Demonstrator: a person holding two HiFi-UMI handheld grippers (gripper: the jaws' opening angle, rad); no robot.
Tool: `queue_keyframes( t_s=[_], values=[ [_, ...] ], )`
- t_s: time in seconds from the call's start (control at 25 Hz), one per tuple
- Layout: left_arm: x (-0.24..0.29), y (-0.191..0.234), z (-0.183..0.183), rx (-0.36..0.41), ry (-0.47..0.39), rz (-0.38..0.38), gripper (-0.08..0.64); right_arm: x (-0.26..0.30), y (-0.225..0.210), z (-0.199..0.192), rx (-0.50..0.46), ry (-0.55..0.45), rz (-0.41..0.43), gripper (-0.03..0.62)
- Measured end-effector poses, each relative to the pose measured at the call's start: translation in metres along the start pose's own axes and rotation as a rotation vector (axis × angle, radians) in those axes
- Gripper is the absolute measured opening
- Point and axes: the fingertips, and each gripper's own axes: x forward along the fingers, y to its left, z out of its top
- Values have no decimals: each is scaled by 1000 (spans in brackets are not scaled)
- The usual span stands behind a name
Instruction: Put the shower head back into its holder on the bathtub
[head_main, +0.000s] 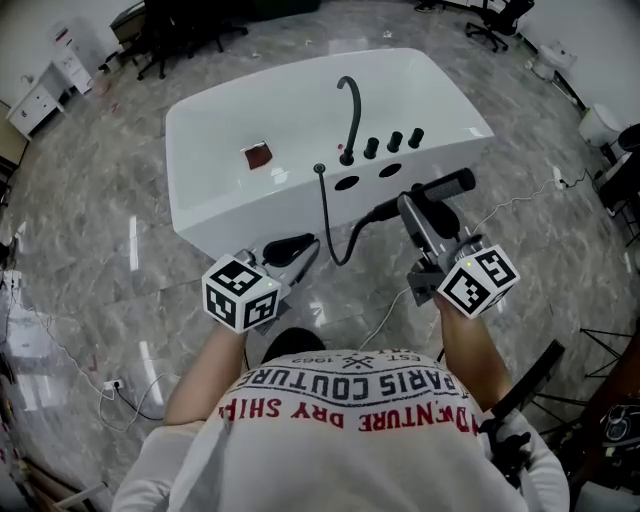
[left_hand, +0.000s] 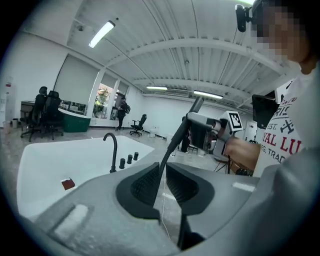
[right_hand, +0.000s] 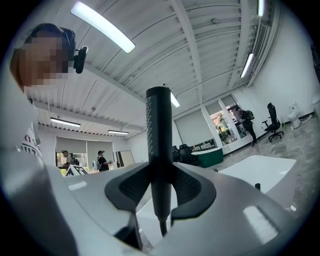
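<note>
The black shower head (head_main: 452, 185) is level in front of the white bathtub (head_main: 230, 205), with my right gripper (head_main: 412, 207) shut on its handle. In the right gripper view the textured handle (right_hand: 159, 130) stands upright between the pads. Its black hose (head_main: 326, 215) loops down from the tub deck and back up to the handle. Two dark holder holes (head_main: 346, 183) sit on the deck below the faucet (head_main: 352, 115) and three knobs (head_main: 394, 141). My left gripper (head_main: 308, 245) hovers just left of the hose loop, its jaws a narrow slit apart and holding nothing. The hose (left_hand: 177, 140) shows beyond them.
A small reddish-brown piece (head_main: 258, 156) lies inside the tub. White cables (head_main: 385, 310) trail over the marble floor. A black stand (head_main: 525, 380) is at my right. Office chairs (head_main: 180, 40) stand beyond the tub.
</note>
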Motion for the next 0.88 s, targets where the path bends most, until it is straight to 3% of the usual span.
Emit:
queue_keyframes(
  t_s=[0.24,0.4,0.6,0.88],
  values=[
    [19,15,-5,-14,23,-50,48,16,-6,23,-17,-20,-4,135],
    [39,19,-13,9,76,-152,125,31,-9,31,-18,-36,-11,135],
    [73,38,-30,-24,174,-246,176,57,-30,52,39,-41,-32,136],
    [133,65,-86,-21,314,-262,201,72,-61,55,88,-40,-47,135]
  ],
)
